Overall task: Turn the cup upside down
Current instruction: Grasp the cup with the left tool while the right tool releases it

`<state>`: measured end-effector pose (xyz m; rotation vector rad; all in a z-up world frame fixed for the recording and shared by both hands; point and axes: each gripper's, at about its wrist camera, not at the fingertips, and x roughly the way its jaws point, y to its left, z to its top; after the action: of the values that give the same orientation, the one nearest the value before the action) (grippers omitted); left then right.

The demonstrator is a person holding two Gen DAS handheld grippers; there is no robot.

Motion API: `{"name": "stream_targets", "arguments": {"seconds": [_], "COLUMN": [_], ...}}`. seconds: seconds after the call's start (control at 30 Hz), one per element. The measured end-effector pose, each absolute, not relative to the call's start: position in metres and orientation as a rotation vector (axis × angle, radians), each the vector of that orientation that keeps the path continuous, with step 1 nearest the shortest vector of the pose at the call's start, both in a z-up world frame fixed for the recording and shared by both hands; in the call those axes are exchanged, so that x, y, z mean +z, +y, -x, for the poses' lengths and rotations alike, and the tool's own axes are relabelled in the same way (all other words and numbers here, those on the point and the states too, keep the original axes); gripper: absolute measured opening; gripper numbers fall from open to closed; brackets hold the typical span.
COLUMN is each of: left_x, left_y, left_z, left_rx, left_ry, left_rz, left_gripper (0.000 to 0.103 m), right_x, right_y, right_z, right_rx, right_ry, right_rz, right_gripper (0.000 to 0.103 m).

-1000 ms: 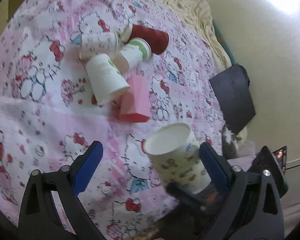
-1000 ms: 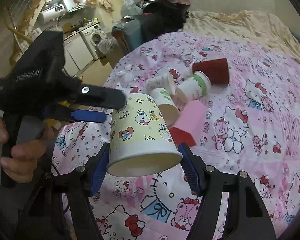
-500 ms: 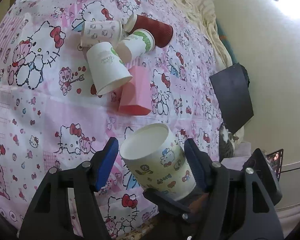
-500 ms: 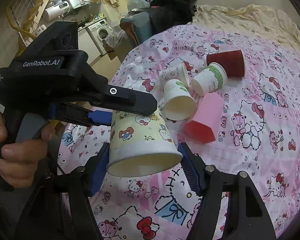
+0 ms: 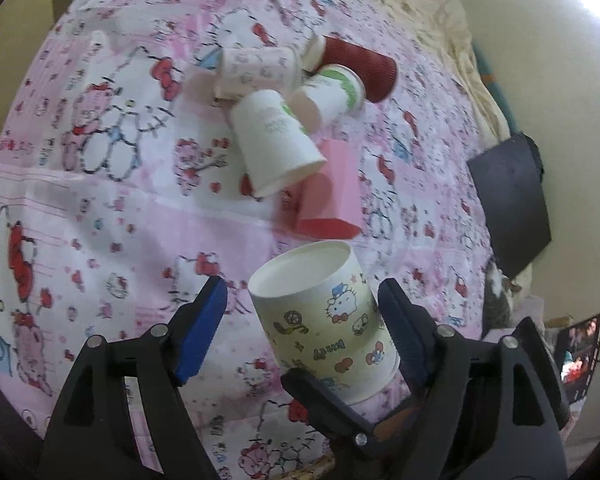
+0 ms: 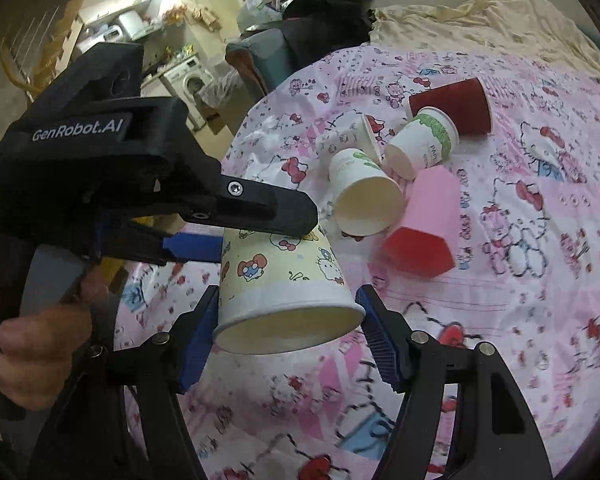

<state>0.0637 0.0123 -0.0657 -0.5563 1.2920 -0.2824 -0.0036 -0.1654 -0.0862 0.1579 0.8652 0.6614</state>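
Cartoon-print paper cup [image 6: 280,280] is held off the bed, tilted, its open mouth facing the right wrist camera and its base facing the left one. Right gripper [image 6: 284,336] — fingers [image 6: 196,340] pinching the cup at the rim end, one on each side. Left gripper [image 5: 304,328] — fingers spread around the cup's base end; the left pad [image 5: 200,328] is clearly apart from the wall, contact at the right pad cannot be told. Behind, on the pink Hello Kitty bedsheet [image 5: 100,200]: a cluster of lying cups — two white [image 5: 276,140], one green-banded [image 5: 328,92], one dark red [image 5: 360,64] — touching a pink box [image 5: 332,196].
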Motion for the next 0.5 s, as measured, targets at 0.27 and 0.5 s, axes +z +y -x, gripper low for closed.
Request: {"name": "stream_targets", "arguments": {"seconds": [0.27,0.5], "left_x": [-0.072,-0.072], "left_y": [0.019,0.018], "left_z": [-0.064,-0.063], "left_rx": [-0.231,-0.219], "left_ry": [1.325,1.333], "left_rz": [0.517,0.473], "left_gripper": [0.065,0.057], "right_x": [-0.101,-0.111], "right_y": [-0.149,-0.142], "right_z": [-0.003,-0.009], "right_rx": [0.665,0.683], "right_ry": [0.850,0.897], "right_rz": [-0.184,-0.200], "right_gripper": [0.070,0.072]}}
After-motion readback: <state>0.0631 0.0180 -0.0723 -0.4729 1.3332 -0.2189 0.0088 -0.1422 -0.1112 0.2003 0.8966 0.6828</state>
